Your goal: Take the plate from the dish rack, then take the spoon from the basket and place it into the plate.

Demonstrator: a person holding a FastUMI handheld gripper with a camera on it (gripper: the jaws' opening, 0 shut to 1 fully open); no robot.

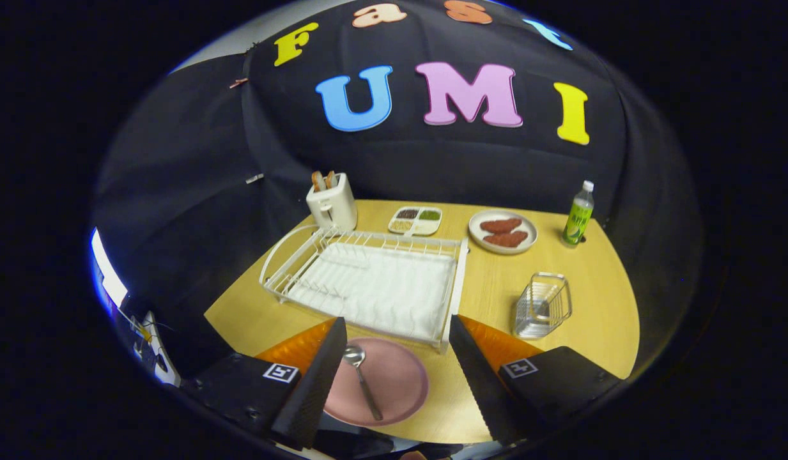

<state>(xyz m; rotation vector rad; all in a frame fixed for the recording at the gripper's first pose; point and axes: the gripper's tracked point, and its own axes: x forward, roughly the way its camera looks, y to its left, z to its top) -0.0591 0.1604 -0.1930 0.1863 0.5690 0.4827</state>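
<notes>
Nearest to us, the gripper (394, 370) hangs over the near edge of the wooden table (592, 306), its two fingers spread wide and grasping nothing. Between them, just below and ahead, the pink plate (400, 383) lies flat on the table with the spoon (362, 380) resting in it, bowl toward the rack and handle toward us. Beyond the fingers stands the white dish rack (368, 281), with no dishes in it, and to its right the wire basket (542, 305), which holds no spoon that we can see.

We judge the task all but complete: plate out of the rack, spoon in the plate, and what remains is to draw clear. To do that well, we would keep the fingers apart and lift straight back and up, so that neither tip catches the spoon's handle or nudges the plate's rim, which sits close to the left finger.

The tool looks down at the table at a steep angle from above the near edge, level side to side and pointed toward the rack. Farther back stand a toaster (332, 203), a divided tray (415, 220), a plate of food (503, 231) and a bottle (578, 214).
</notes>
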